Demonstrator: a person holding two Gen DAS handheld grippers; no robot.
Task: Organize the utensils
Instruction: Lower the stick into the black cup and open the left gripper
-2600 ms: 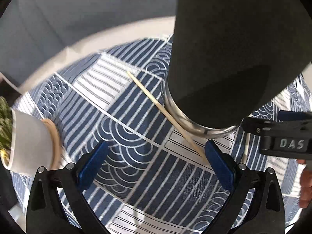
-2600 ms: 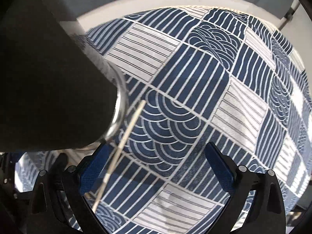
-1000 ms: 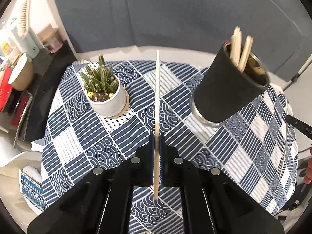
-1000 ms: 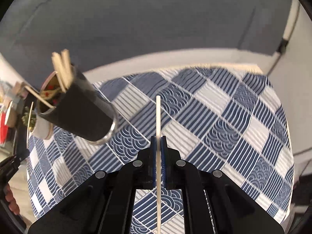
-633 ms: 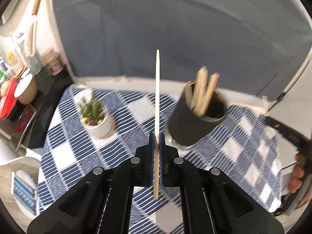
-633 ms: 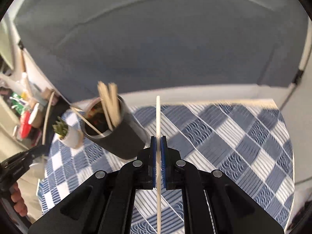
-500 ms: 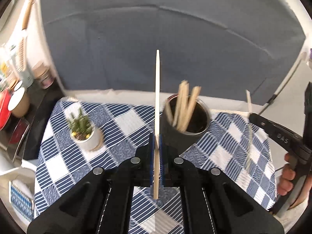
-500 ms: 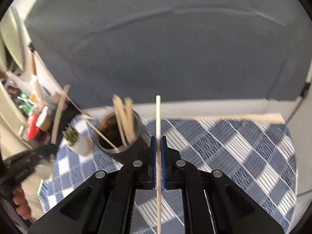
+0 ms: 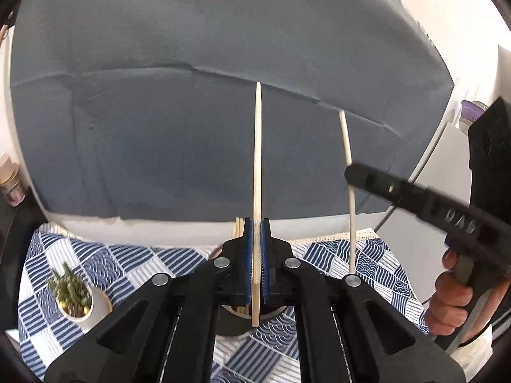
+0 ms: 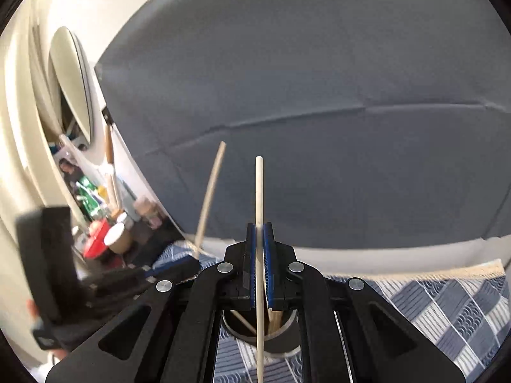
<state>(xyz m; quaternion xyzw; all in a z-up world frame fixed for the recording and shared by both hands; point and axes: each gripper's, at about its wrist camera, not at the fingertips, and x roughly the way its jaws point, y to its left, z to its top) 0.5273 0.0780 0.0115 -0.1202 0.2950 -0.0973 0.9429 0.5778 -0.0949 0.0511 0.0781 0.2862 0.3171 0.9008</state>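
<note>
My left gripper [image 9: 256, 233] is shut on a wooden chopstick [image 9: 257, 159] and holds it upright. Its lower end hangs over the dark utensil cup [image 9: 234, 320], which is mostly hidden behind the jaws. My right gripper [image 10: 259, 233] is shut on a second chopstick [image 10: 259, 191], also upright, with its lower end over the same cup [image 10: 281, 340], which holds several chopsticks. The right gripper [image 9: 351, 172] with its chopstick [image 9: 348, 159] shows at the right of the left wrist view. The left gripper [image 10: 191, 263] with its chopstick [image 10: 209, 198] shows at the left of the right wrist view.
A small cactus in a white pot [image 9: 76, 296] stands on the blue-and-white patterned tablecloth [image 9: 377, 268] at the left. A grey backdrop [image 9: 191, 111] rises behind the table. Cluttered shelves with jars and a red item [image 10: 95, 239] lie to the far left.
Both grippers have closed on chopsticks, lifted them off the table and tilted them upright. They now sit close together over the cup, which has dropped behind the jaws.
</note>
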